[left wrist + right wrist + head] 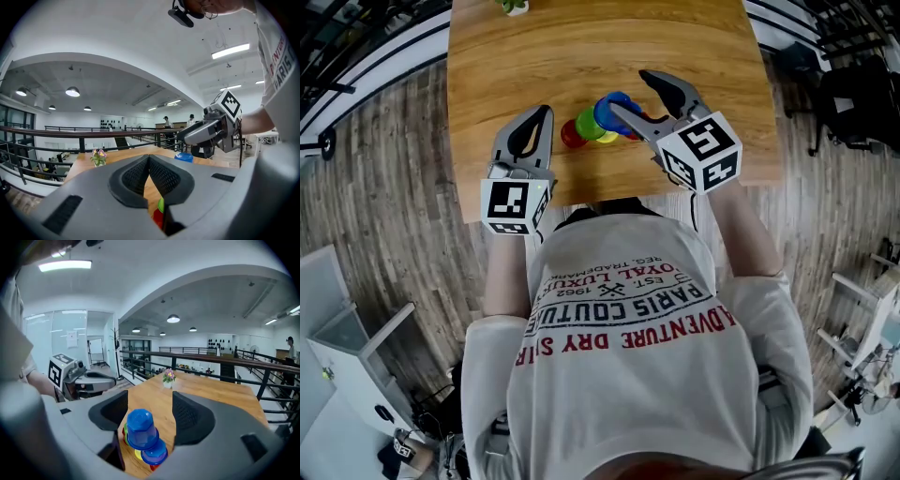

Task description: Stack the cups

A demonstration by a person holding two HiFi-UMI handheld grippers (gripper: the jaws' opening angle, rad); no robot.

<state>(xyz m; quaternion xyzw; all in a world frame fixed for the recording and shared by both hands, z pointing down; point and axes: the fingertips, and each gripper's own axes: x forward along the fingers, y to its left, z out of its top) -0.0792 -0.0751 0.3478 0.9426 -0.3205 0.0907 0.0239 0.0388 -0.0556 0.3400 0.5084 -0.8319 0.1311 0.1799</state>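
**Head view.** The right gripper [628, 91] has its jaws wide, one on each side of the blue cup [615, 106]. The other cups [586, 129] (red, green, yellow) sit just outside its jaw on the side towards the left gripper [541, 120]. The left jaws look closed, with their tips near the red one but apart from it.

**Left gripper view.** The jaws meet at the tips with nothing between them. Green and red show through the gap below the tips. You can park this gripper there. If the pile shifts, its closed tips are well placed to steady the base.

**Right gripper view.** The jaws stand wide. The blue cup sits upside down between them, nearer the left pad, and neither pad presses on it. A second blue cup [154, 456] lies below it, towards the jaw roots.

- **Judgement:** the blue cup looks placed and free. Whether it is seated square on the pile I cannot tell.
- **Next move:** keep the jaws wide and draw straight back along their line with no sideways drift. The left pad has the least clearance, and a brush there could topple the cup.
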